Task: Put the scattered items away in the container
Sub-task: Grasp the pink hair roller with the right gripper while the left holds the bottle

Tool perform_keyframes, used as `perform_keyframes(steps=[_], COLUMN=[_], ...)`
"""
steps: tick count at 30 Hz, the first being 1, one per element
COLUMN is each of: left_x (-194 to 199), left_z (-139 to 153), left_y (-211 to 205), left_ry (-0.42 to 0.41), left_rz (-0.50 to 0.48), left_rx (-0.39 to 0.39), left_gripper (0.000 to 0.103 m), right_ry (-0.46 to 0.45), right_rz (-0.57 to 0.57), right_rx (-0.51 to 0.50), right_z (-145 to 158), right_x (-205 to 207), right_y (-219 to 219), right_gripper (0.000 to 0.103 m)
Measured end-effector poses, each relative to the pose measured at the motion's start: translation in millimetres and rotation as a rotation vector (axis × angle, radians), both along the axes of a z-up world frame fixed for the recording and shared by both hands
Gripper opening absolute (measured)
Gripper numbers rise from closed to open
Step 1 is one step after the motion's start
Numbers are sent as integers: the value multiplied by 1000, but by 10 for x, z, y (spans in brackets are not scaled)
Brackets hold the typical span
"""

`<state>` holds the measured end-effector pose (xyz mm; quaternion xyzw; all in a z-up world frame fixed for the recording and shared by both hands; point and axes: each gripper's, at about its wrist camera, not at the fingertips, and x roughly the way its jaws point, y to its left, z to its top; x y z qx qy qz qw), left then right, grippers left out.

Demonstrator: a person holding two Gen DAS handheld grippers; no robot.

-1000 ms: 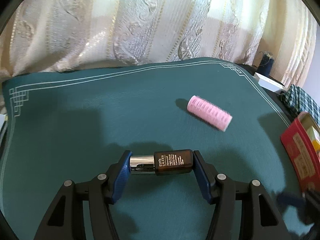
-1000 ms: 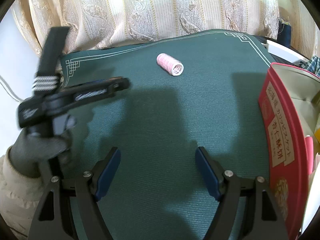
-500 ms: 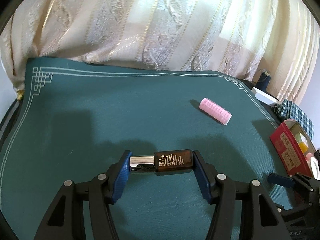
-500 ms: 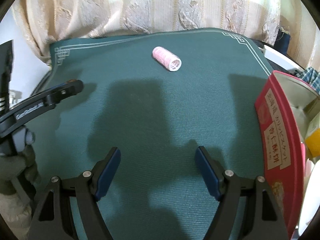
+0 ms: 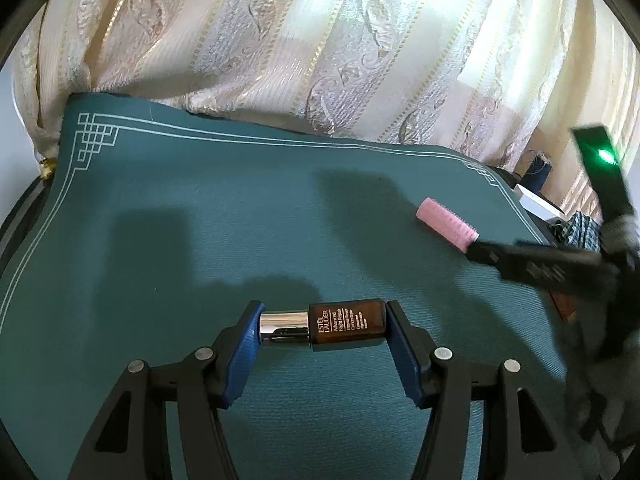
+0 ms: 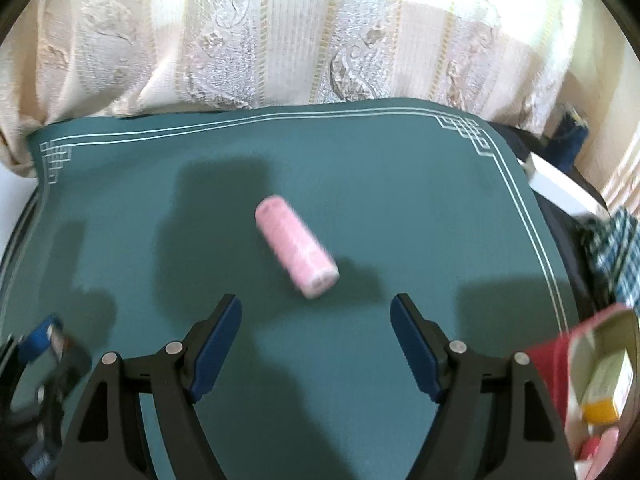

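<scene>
Both my wrist cameras look forward, low and close over the green mat [image 5: 200, 220], facing the curtain [image 5: 320, 40]; both see the pink roller [image 6: 297, 251].

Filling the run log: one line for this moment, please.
left tongs: shut on serum bottle | right tongs: open, nearing pink roller | red container: right edge

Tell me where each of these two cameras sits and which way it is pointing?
Left wrist: sits on the left gripper, looking forward along its blue fingers, which clamp a brown bottle; the other gripper's black finger shows at right.
Right wrist: sits on the right gripper, looking between its open fingers toward the curtain; red container at right.
Shared: pink roller and green mat.
</scene>
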<state>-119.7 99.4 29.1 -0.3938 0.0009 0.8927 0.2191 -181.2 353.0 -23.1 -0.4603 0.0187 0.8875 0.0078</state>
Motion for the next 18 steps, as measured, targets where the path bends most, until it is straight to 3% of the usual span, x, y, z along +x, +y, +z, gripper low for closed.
perform_keyframes(steps=[8, 10, 12, 16, 18], left_x=[-48, -53, -49, -47, -45], left_z=[-32, -34, -39, -54, -56], left_y=[-41, -32, -35, -34, -34], left_ry=[-27, -28, -29, -31, -28], left_rz=[0, -3, -4, -4, -8], left_rx=[25, 26, 27, 26, 27], left_gripper=[62, 62, 62, 62, 62], right_ry=[25, 12, -13, -20, -25], right_rz=[-12, -16, -13, 7, 14], right_rx=[15, 16, 4, 23, 11], right_z=[-54, -103, -177, -225, -214], right_x=[-384, -452, -529, -559, -534], right_y=[-93, -73, -43, -65, -78], right_gripper=[80, 74, 62, 50, 31])
